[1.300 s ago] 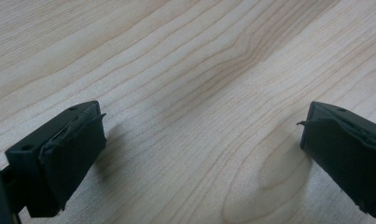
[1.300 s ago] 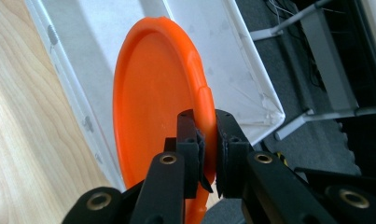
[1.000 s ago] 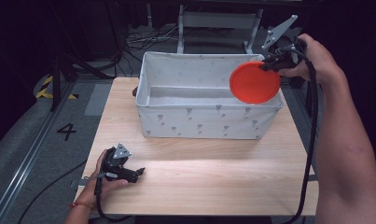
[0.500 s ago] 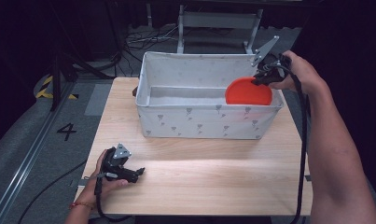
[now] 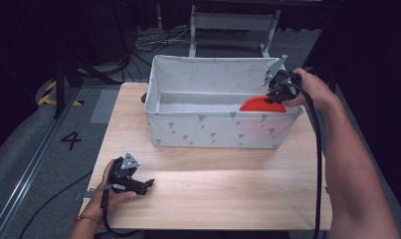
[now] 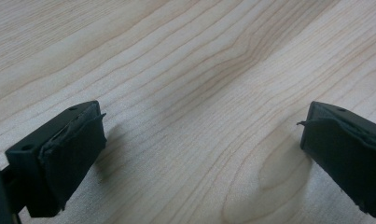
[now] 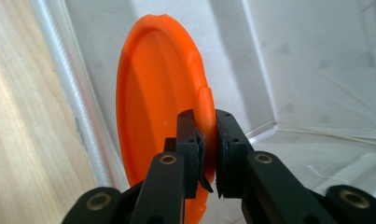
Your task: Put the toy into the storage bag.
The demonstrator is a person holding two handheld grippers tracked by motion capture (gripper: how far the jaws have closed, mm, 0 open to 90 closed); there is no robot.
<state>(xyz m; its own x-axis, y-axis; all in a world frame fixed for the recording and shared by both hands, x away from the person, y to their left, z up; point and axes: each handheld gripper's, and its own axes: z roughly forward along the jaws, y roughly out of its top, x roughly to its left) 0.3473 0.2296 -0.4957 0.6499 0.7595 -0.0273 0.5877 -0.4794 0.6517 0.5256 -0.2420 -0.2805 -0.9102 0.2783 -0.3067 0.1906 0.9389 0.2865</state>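
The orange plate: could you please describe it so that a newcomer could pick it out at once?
On the wooden table stands a white fabric bin. Inside its right end, the right gripper pinches the orange plate by its rim. It is the one brightly coloured thing there.

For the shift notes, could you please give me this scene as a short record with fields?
work: orange plate going into the white fabric bin
right hand-held gripper: shut on the plate's rim, plate on edge inside the bin
left hand-held gripper: open, holding nothing, low over the wooden table
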